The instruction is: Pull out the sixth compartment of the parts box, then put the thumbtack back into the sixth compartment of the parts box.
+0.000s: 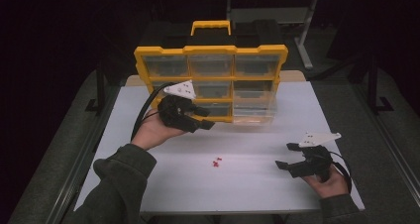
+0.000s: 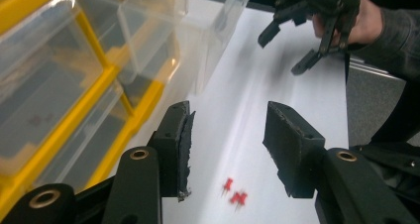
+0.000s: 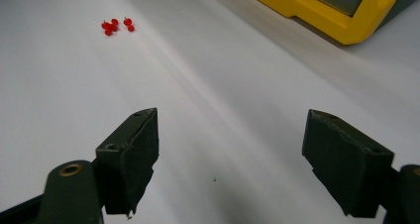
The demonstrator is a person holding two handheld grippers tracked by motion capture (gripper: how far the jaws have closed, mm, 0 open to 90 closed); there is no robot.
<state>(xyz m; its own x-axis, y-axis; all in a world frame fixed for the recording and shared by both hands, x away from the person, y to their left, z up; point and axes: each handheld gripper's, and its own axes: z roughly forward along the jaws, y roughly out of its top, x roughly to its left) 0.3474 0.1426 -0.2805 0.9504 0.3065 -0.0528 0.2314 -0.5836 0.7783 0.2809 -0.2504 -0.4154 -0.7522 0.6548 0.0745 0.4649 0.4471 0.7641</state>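
Observation:
A yellow organizer with clear drawers stands upright at the back of the white table. Its bottom-right drawer is pulled out. My left gripper hovers open in front of the lower drawers, nothing between its jaws. A few small red pushpins lie on the table's middle; the pushpins show below the left jaws, and the pushpins lie far left in the right gripper view. My right gripper is open near the table's right front, pointing left, empty.
The organizer's yellow corner shows at the top right of the right gripper view. A black case with a yellow handle sits behind the organizer. Dark floor and table legs surround the table.

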